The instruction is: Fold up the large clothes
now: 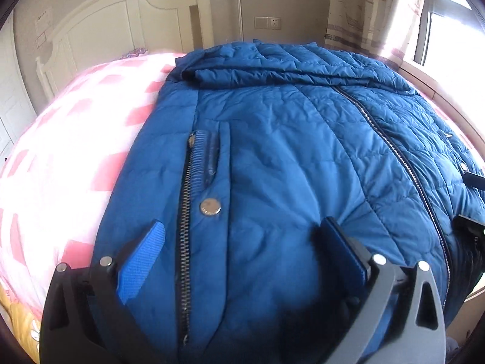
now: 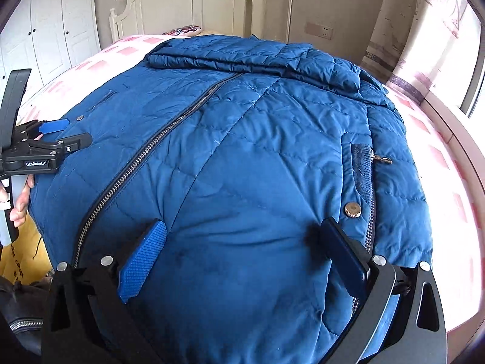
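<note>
A big blue quilted jacket (image 1: 288,121) lies front up on the bed, its centre zip (image 1: 394,148) closed and a sleeve (image 1: 272,69) folded across the top. My left gripper (image 1: 242,226) is open just above the hem on the jacket's left side, its pads either side of a pocket zip and a metal snap (image 1: 210,206). The right wrist view shows the same jacket (image 2: 242,121) with my right gripper (image 2: 244,226) open over the hem near the other pocket snap (image 2: 353,210). The left gripper (image 2: 68,133) also shows at that view's left edge, held by a hand (image 2: 21,203).
The pink-and-white checked bedcover (image 1: 75,136) extends left of the jacket and on its right (image 2: 448,157). A white headboard (image 1: 121,24) stands at the far end. A curtain (image 1: 363,9) and bright window (image 1: 454,30) lie right, white wardrobe doors (image 2: 54,30) left.
</note>
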`<state>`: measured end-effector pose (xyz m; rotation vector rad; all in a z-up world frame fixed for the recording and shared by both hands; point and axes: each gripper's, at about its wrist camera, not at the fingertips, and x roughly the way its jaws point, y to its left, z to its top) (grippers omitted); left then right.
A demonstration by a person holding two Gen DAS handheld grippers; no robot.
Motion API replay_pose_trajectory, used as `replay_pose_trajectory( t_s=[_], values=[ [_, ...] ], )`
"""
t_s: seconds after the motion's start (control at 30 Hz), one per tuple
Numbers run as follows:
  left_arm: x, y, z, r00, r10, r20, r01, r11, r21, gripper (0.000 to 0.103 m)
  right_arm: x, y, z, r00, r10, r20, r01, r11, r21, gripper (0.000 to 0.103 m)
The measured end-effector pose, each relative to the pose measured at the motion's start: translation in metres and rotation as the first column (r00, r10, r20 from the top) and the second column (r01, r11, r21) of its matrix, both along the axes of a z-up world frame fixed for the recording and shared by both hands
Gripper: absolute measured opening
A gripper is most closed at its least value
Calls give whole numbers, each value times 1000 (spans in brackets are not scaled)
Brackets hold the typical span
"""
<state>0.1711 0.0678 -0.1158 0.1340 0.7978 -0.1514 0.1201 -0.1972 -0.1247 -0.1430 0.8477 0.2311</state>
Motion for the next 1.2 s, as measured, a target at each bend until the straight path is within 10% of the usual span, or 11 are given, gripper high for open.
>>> replay_pose_trajectory(
  t_s=[0.33, 0.43, 0.77, 0.97, 1.2],
  values=[
    [-73, 1, 19, 990, -57, 129, 59, 998, -14, 101, -58, 34, 12, 989, 99, 106, -94, 994, -51, 97],
    [-80, -8, 3, 991, -69, 113, 62, 996, 66, 102, -56, 41, -13, 992, 110, 61, -104, 990, -95, 97],
    [-77, 13, -5, 994, -67, 87, 66, 998, 5, 102, -75, 31, -19, 988, 146, 51, -133, 971, -200, 98],
    [-95, 29, 10, 992, -17, 126, 17, 1000, 0, 102, -92, -11, 14, 991, 36, 125, -26, 997, -76, 95],
    [-86, 68, -5, 995, 59, 82, -53, 996, -76, 102, -81, -53, -15, 990, -106, 92, 114, 990, -83, 95]
  ],
)
